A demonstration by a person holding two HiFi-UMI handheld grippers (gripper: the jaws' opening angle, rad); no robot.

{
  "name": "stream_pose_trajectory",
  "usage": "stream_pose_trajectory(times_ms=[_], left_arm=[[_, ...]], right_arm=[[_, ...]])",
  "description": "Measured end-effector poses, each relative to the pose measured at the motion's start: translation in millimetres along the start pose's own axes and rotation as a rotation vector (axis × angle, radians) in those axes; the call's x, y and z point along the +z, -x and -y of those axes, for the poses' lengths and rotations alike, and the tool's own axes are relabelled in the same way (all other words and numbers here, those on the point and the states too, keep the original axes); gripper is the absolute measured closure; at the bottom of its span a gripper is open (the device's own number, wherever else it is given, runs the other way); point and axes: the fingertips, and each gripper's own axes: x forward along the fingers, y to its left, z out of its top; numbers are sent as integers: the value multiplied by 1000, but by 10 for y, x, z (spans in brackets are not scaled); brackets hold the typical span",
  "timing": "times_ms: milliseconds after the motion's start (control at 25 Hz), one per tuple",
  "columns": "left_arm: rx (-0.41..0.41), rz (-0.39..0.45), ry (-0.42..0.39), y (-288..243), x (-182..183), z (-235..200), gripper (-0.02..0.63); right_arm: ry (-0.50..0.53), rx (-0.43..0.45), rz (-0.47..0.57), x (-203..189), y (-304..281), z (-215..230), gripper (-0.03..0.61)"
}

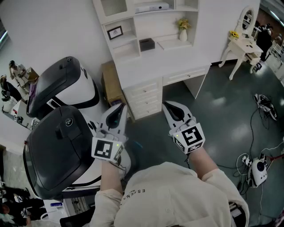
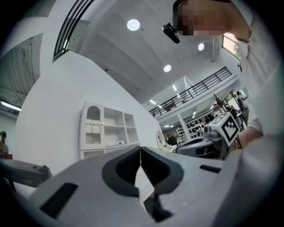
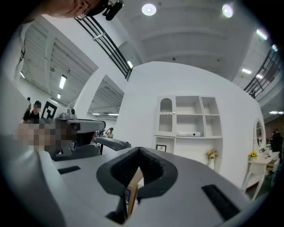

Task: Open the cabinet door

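Observation:
A white desk with a shelf hutch point(image 1: 146, 48) stands against the far wall. Its cabinet door is the arched white panel at the hutch's upper left point(image 2: 93, 126) point(image 3: 165, 116); the head view cuts it at the top edge point(image 1: 113, 6). My left gripper point(image 1: 120, 107) point(image 2: 140, 148) is held in the air well short of the desk, jaws shut with nothing between them. My right gripper point(image 1: 165, 105) point(image 3: 139, 149) floats beside it at the same distance, also shut and empty. Neither touches the furniture.
A large black-and-white machine point(image 1: 62, 133) stands close on my left. A cardboard box point(image 1: 111, 84) leans beside the desk drawers point(image 1: 144, 99). A small white vanity table point(image 1: 242, 46) stands at the right, and cables with power strips point(image 1: 257, 166) lie on the dark floor.

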Motion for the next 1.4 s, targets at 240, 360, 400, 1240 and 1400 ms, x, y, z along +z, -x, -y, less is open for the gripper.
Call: stream_pose_trajectory(times_ms=[240,360,400,1240,1400], left_arm=[[-5,-6,5,-53,4,53,611],[0,-10,3,-62,-3,80,611],[0,-12,2,-68,-8,93,611],[30,-47,-16,-628,-171,191,403],[16,-41,-12,-871,-294,5,403]], right_arm=[[-2,1,3,5,18,51,563],[-3,10,3,-8,31,66,563],[-4,11,2,-16,37,73,563],[-31,-23,-3,-189,30,686,563],[-31,-31,-19,-323,-248,854,563]])
